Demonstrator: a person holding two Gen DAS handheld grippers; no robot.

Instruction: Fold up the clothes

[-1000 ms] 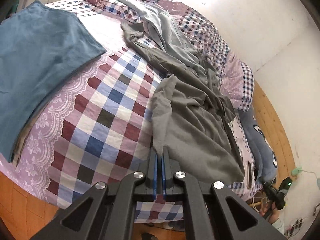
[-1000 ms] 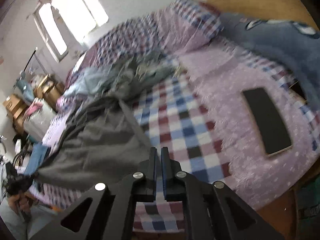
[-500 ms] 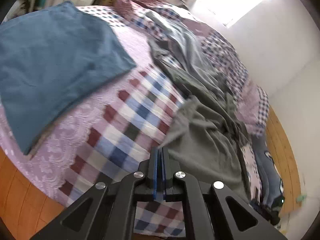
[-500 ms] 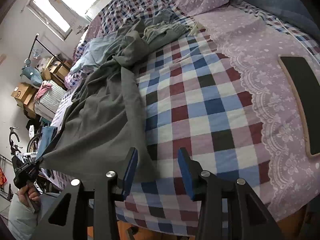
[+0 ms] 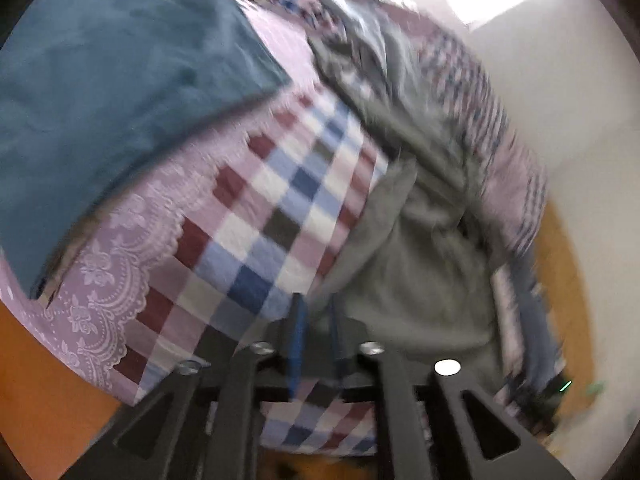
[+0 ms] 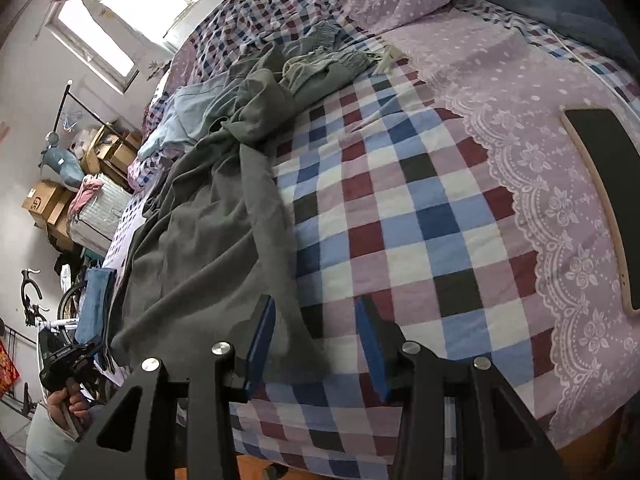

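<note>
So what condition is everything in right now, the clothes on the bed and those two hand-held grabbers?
Grey garment: spread out unfolded, creased, near edge by both grabbers.
Blue garment: lying flat, folded on the bed.
Pale green garment: crumpled in a heap.
Light blue garment: rumpled, partly under the grey one.
Right gripper: fingers apart, holding nothing.
Left gripper: fingers slightly apart; image blurred.

Both wrist views look close across the bed [image 6: 420, 216]; sharing the grey garment [image 5: 420, 264].
</note>
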